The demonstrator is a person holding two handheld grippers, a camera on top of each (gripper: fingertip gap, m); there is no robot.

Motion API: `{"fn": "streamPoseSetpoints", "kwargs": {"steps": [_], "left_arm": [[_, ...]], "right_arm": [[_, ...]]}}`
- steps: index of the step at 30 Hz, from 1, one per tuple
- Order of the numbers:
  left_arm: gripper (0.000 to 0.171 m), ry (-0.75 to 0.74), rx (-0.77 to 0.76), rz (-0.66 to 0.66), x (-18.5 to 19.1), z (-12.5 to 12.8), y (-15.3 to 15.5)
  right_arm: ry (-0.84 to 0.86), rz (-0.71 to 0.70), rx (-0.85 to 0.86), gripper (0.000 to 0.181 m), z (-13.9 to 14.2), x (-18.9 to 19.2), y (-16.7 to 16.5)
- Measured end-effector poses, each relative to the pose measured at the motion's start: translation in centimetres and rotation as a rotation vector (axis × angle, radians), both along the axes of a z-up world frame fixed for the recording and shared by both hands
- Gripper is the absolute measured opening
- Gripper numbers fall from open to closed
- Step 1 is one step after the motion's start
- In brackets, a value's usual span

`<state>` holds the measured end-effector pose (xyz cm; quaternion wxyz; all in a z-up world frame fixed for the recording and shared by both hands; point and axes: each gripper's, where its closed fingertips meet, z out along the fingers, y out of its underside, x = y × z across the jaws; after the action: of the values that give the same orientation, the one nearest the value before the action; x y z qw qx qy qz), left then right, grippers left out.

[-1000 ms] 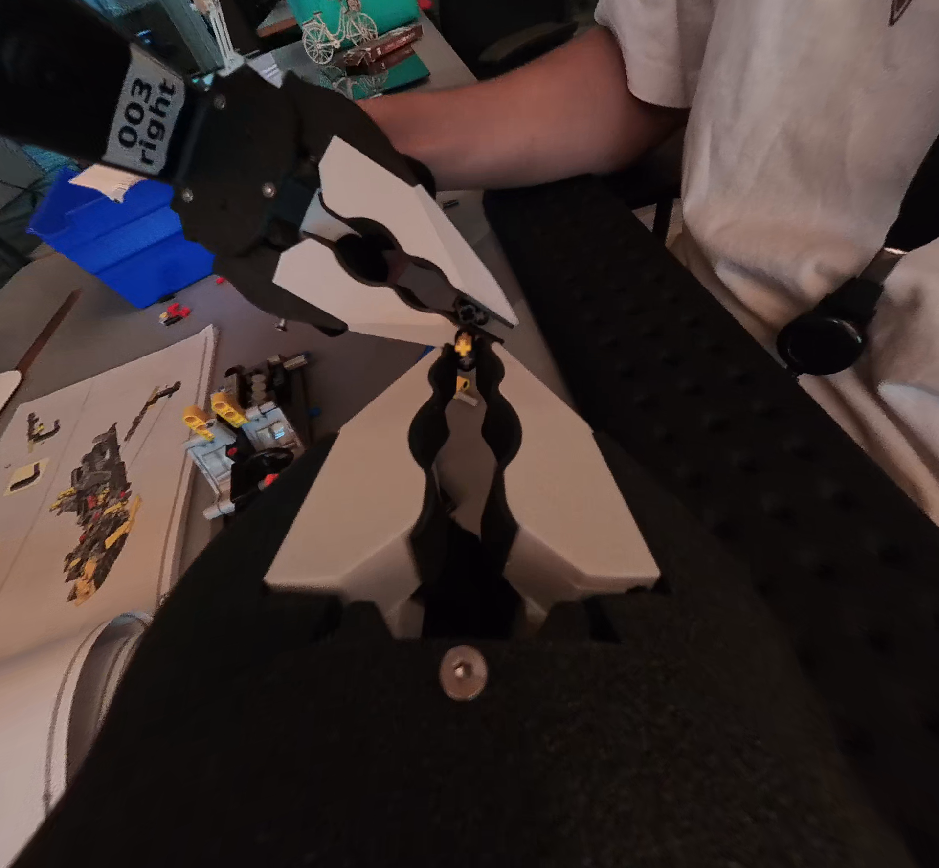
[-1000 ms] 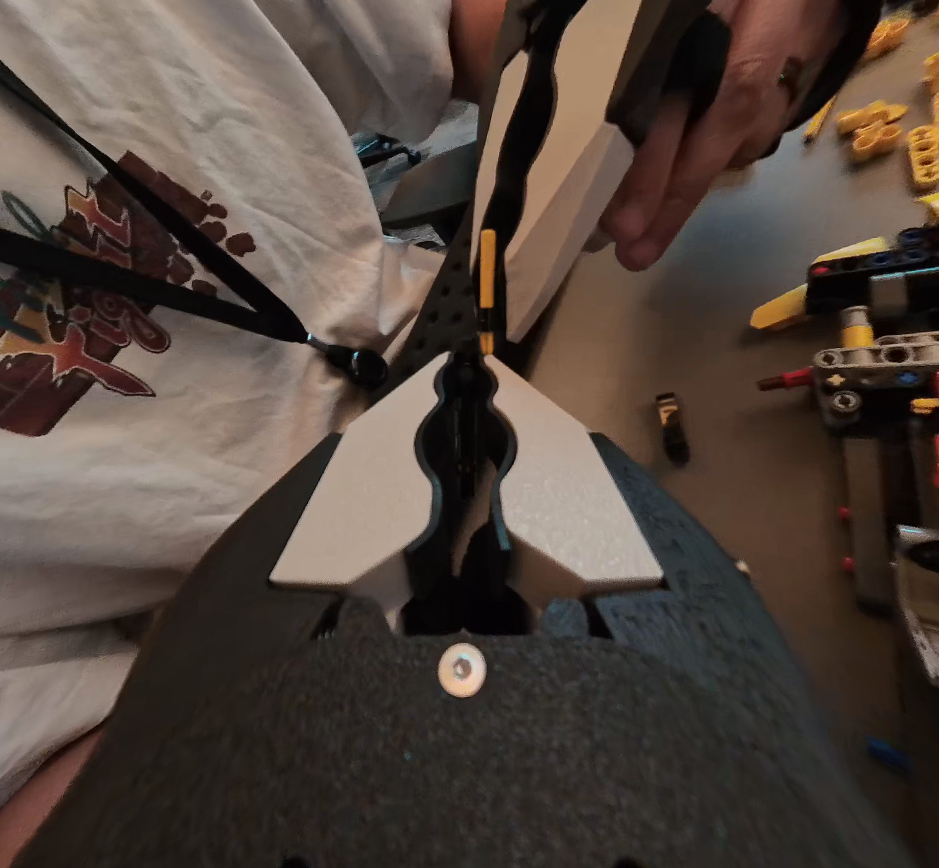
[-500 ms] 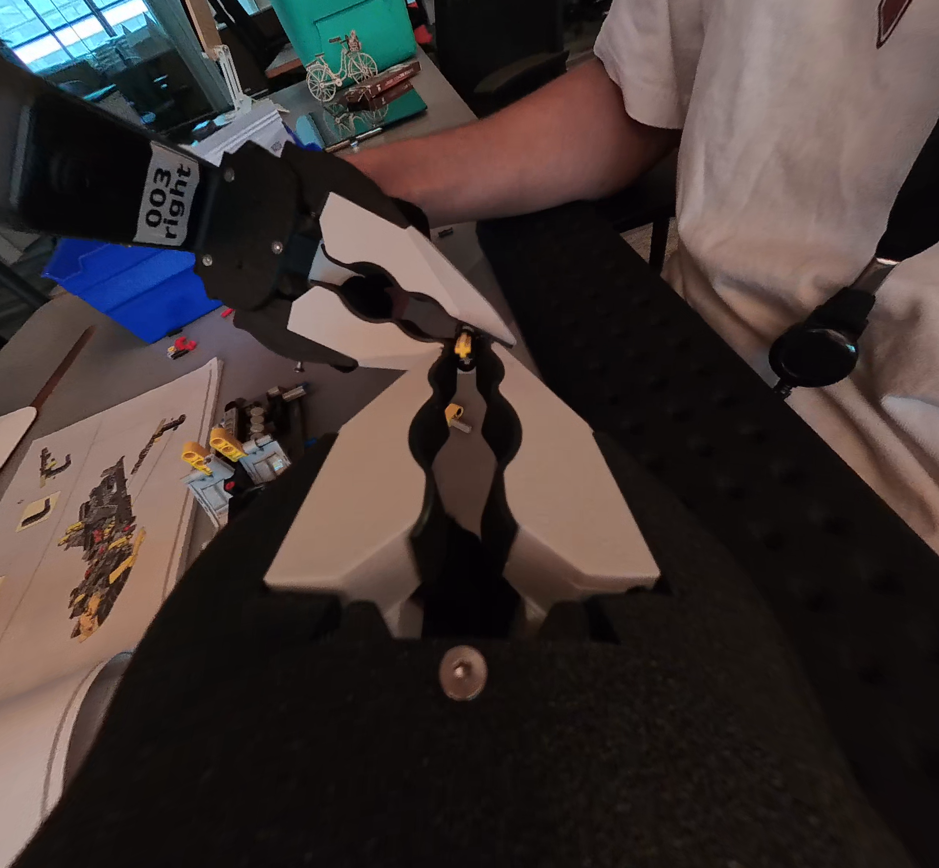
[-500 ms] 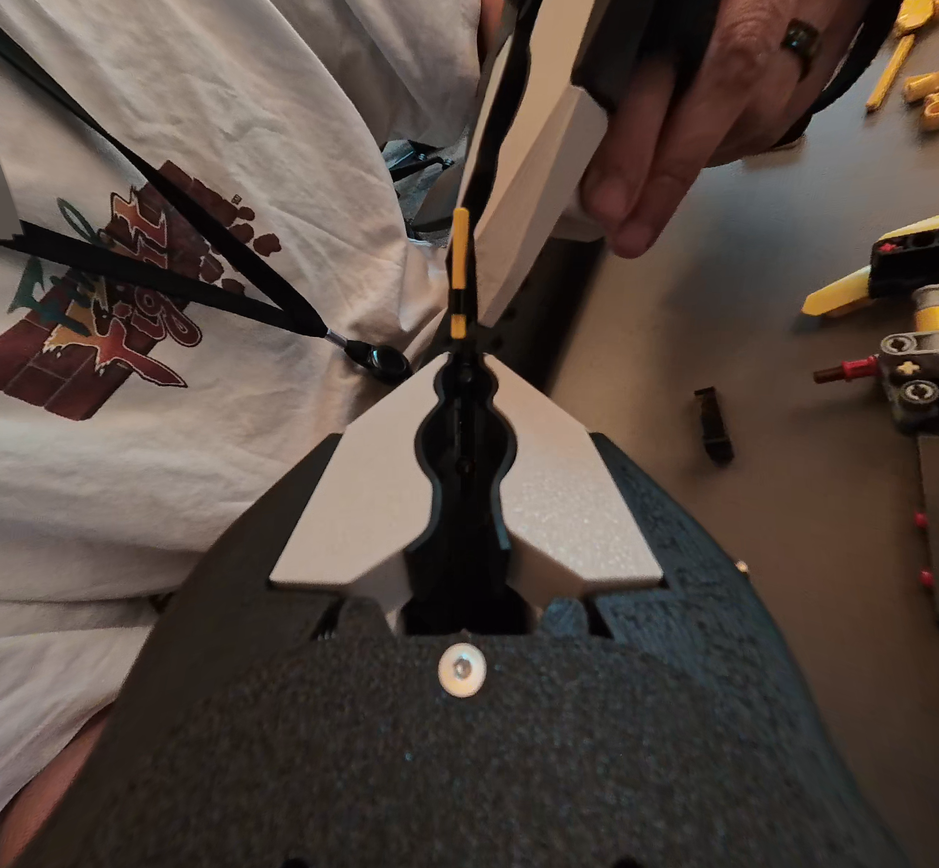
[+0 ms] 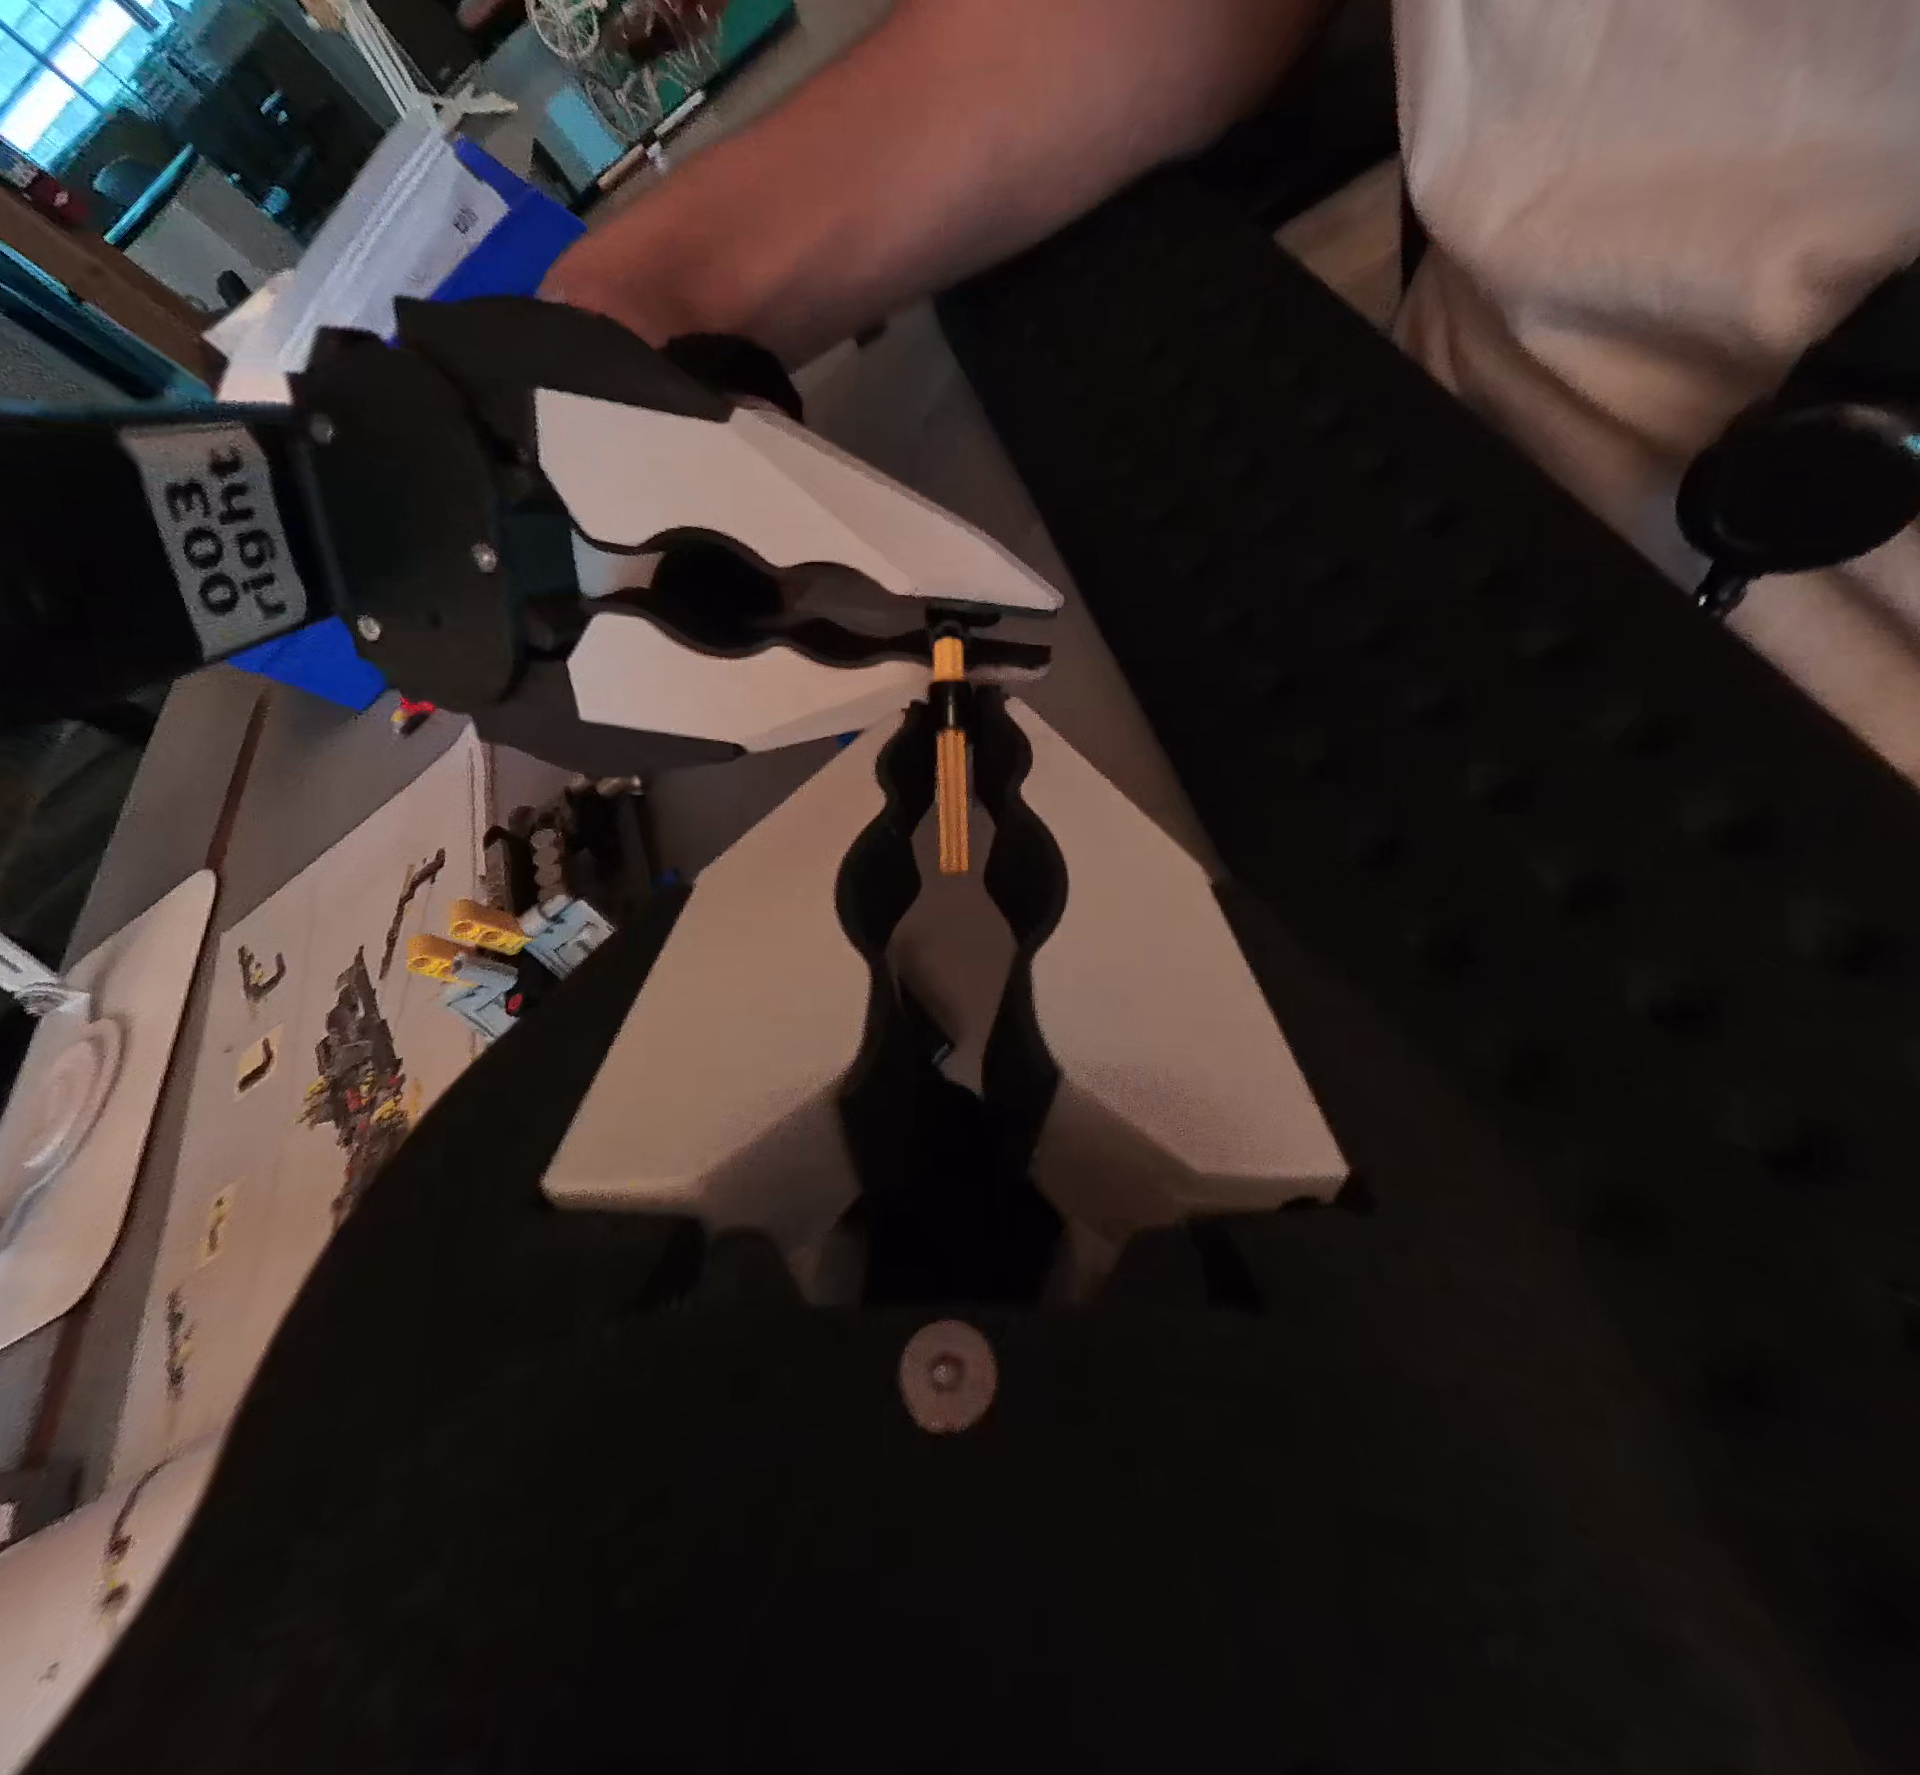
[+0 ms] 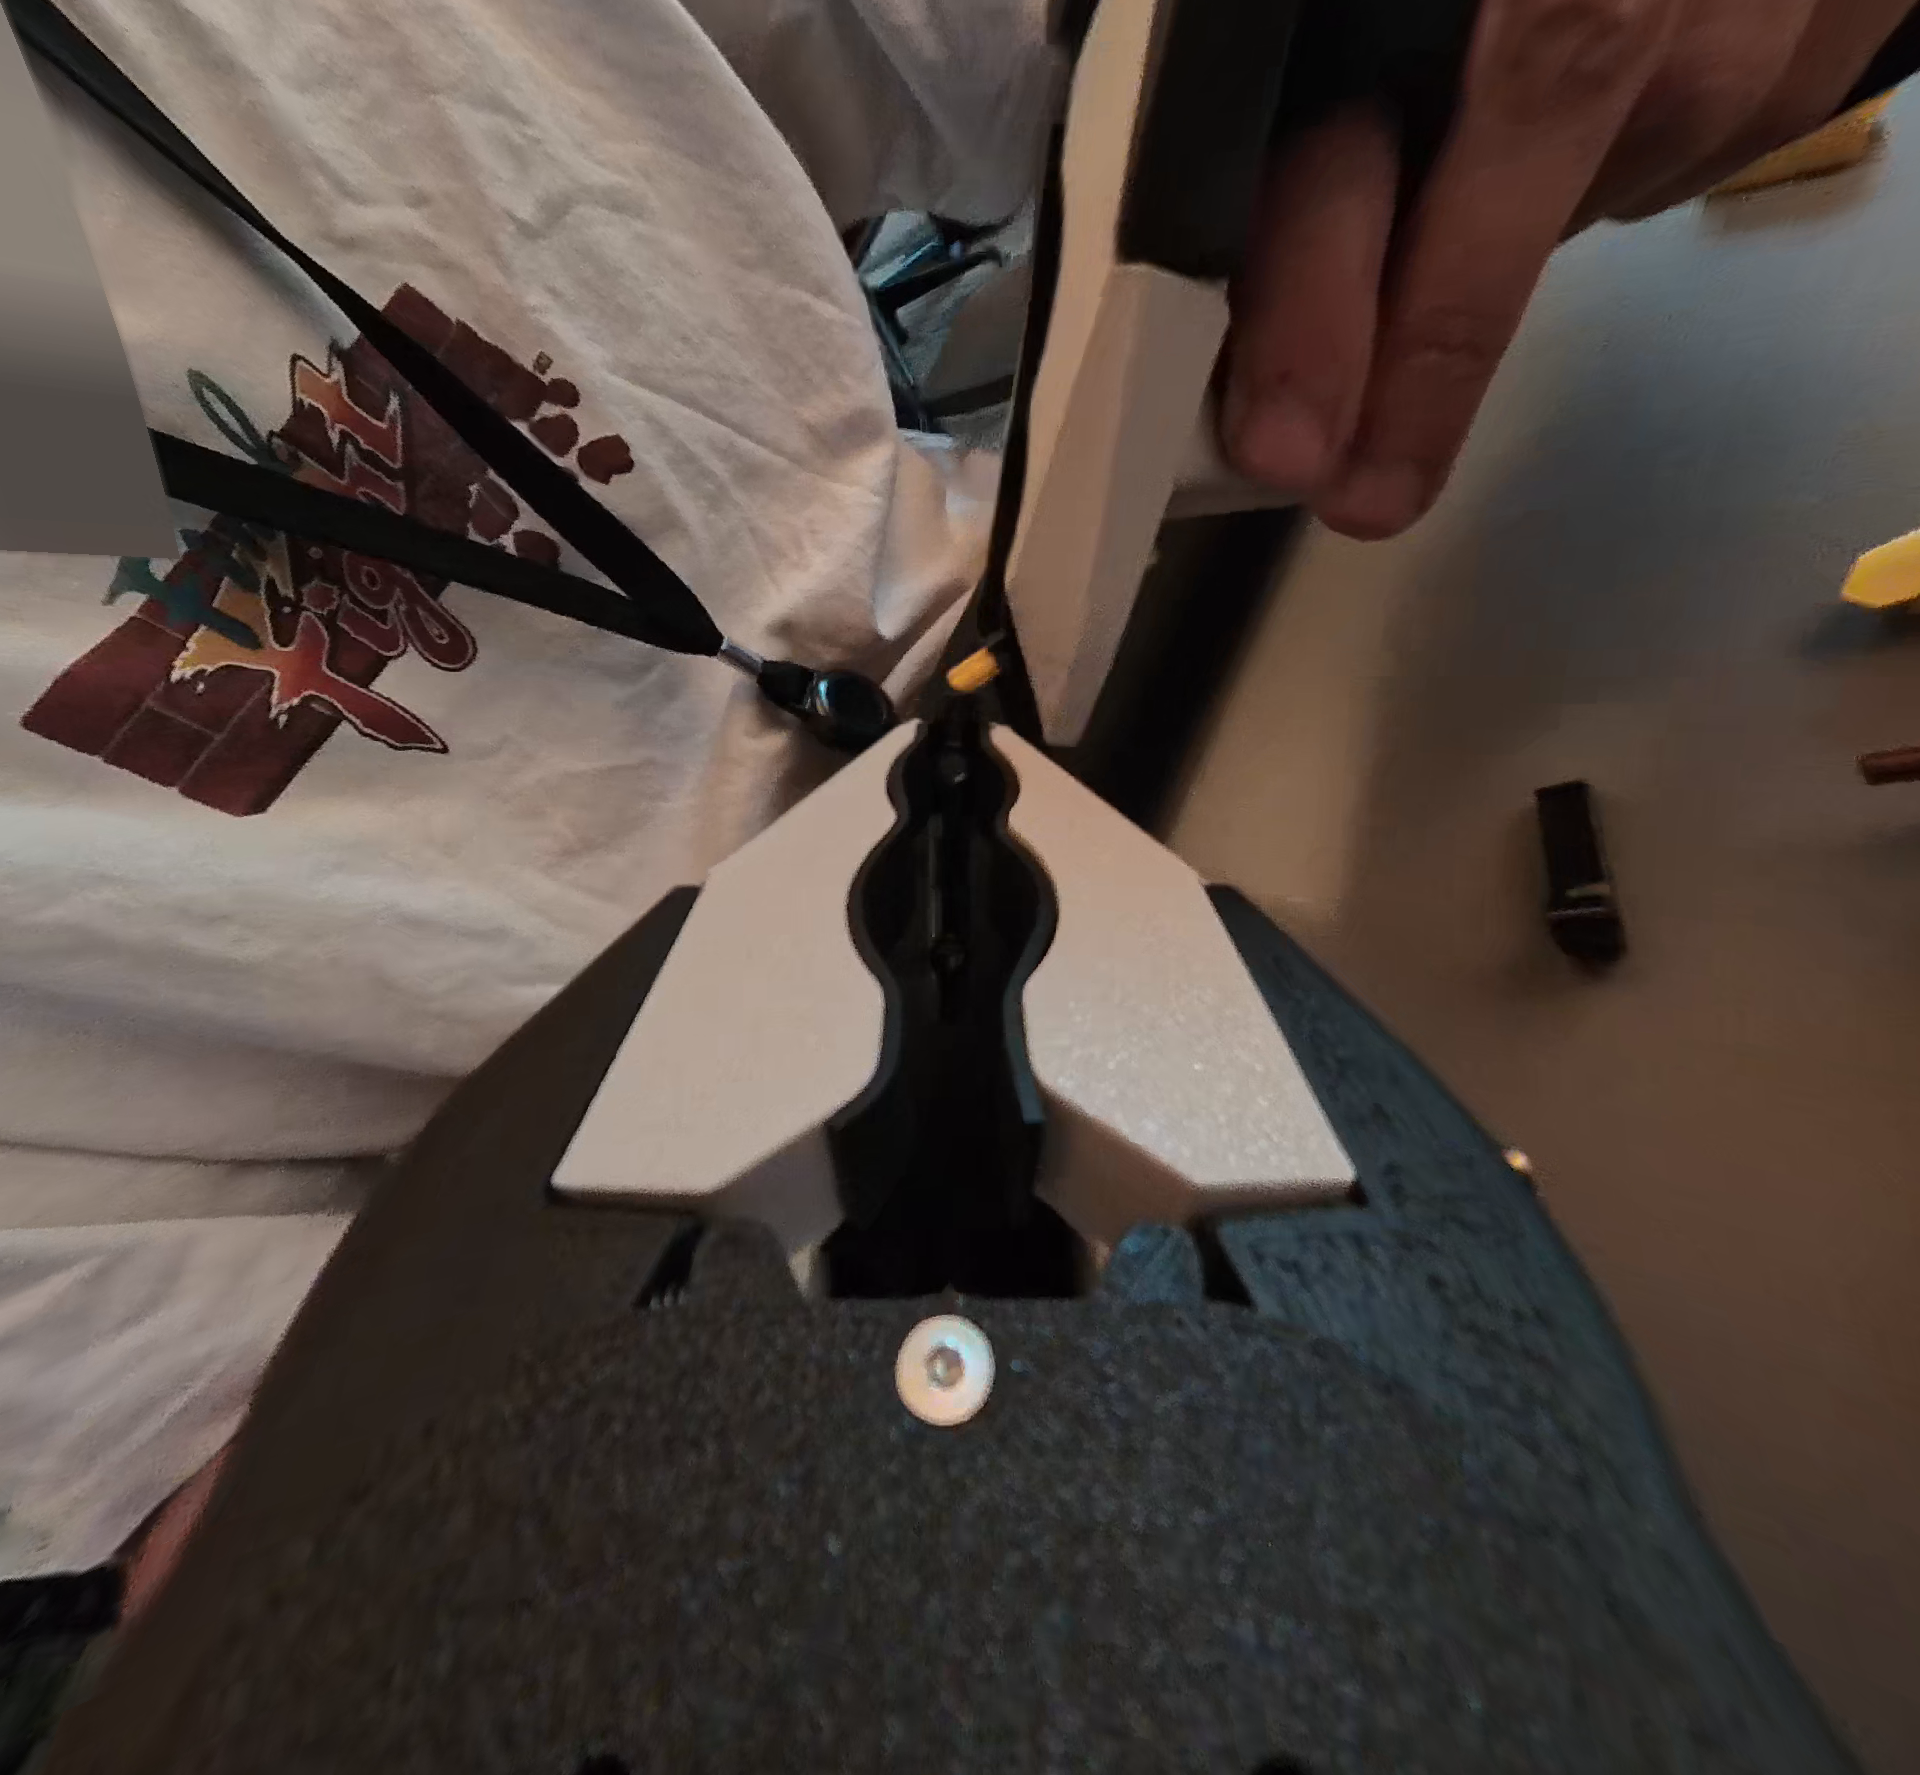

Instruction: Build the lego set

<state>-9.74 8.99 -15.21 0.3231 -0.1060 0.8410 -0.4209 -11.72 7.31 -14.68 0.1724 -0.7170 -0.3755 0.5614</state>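
left wrist view, l to r: a white plate (image 5: 73, 1091) at the far left edge, then the instruction booklet (image 5: 312, 1081) lying flat on the grey table (image 5: 197, 790), w/ a printed pic of the black-and-yellow model. just past it a small cluster of loose lego parts (image 5: 499, 946), yellow, grey and black. above those the right gripper (image 5: 987, 634) comes in from the left, fingers pinched nearly together on a small black piece at their tips; a yellow axle (image 5: 951, 790) pokes out of that piece. the axle runs down btwn the tips of the left gripper (image 5: 951, 717), whose fingers are closed around it near the black collar. farther right a black perforated panel (image 5: 1455, 686) and the person's white t-shirt (image 5: 1662, 115).

right wrist view, l to r: shirt w/ a red-brown graphic and a black lanyard (image 6: 416, 437) ending in a clip. centre: right gripper's tips (image 6: 956, 738) are closed on the black piece, and the axle's yellow end (image 6: 971, 671) shows just above them, pinched in the left gripper's tips. the person's left hand (image 6: 1507, 167) holds that gripper at upper right. on the table to the right lies a small black lego piece (image 6: 1579, 868), well apart; blurry yellow bits at the right edge.
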Motion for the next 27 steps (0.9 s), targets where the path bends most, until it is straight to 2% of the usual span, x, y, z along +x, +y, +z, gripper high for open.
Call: {"fn": "streamPoseSetpoints", "kwargs": {"steps": [4, 10, 18, 20, 23, 27], "left_arm": [[0.005, 0.036, 0.061, 0.053, 0.0, -0.2, 0.7], [0.005, 0.066, 0.341, 0.171, 1.0, -2.7, 1.8], [0.005, 0.024, 0.573, 0.291, 2.0, -3.7, 3.5], [0.005, 0.011, 0.572, 0.329, 2.3, -3.6, 4.0], [0.005, 0.039, 0.486, 0.38, 2.1, -3.5, 4.8], [0.005, 0.228, 0.317, 0.405, 0.0, -4.7, 5.0]], "right_arm": [[-0.039, -0.049, -0.008, 0.006, -0.4, 0.4, 0.6], [-0.161, -0.124, -0.011, 0.006, -2.0, 1.7, 1.6], [-0.289, -0.186, -0.017, 0.006, -4.0, 2.5, 2.5], [-0.315, -0.207, -0.004, 0.006, -4.2, 3.0, 2.7], [-0.419, -0.246, 0.048, 0.006, -5.3, 4.0, 3.3], [-0.398, -0.252, 0.145, 0.006, -4.8, 3.0, 4.1]]}}
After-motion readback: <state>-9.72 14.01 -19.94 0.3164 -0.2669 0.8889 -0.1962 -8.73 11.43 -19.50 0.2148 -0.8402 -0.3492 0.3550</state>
